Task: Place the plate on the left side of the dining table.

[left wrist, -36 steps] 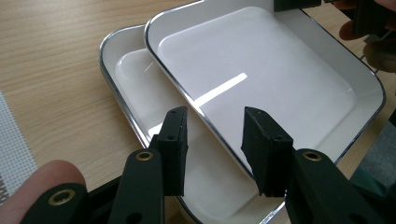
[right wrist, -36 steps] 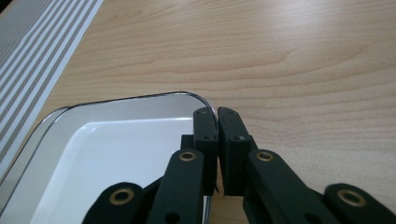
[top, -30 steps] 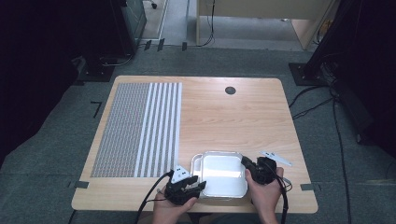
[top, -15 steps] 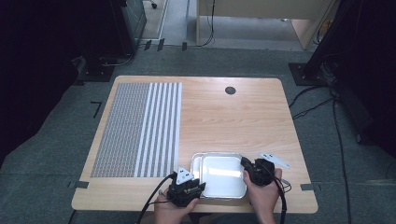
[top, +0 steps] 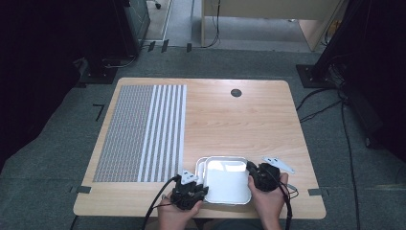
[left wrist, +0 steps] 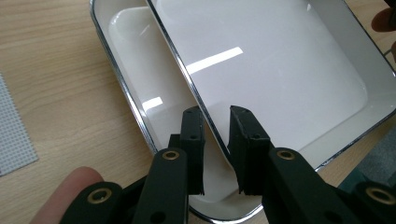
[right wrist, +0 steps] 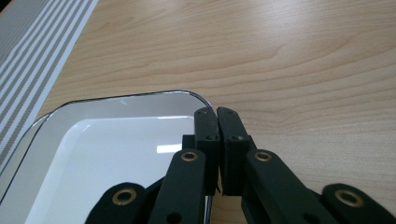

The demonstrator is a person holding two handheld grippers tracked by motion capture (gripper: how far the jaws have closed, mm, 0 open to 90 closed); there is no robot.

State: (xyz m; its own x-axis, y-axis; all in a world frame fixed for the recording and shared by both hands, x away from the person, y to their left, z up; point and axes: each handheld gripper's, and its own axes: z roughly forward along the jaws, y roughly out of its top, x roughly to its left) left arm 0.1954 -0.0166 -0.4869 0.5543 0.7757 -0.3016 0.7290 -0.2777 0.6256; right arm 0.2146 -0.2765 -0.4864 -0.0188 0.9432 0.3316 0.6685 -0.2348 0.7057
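1. I see two white trays stacked at the table's (top: 239,120) near edge, upper tray (top: 227,179) shifted right over lower tray (top: 200,167).
2. L gripper (left wrist: 215,128): jaws part open, straddling upper tray's left rim, not clamped.
3. R gripper (right wrist: 217,122): jaws pinched on upper tray's right rim.
4. Striped mat (top: 143,132) lies far left.

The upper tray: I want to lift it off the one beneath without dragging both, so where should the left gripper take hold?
Grip the upper tray by its thin raised rim on the side nearest the left gripper, coming in low from that side. There it sits skewed across the lower tray, so one jaw probably fits under the lip. The right gripper is shut on the opposite rim.
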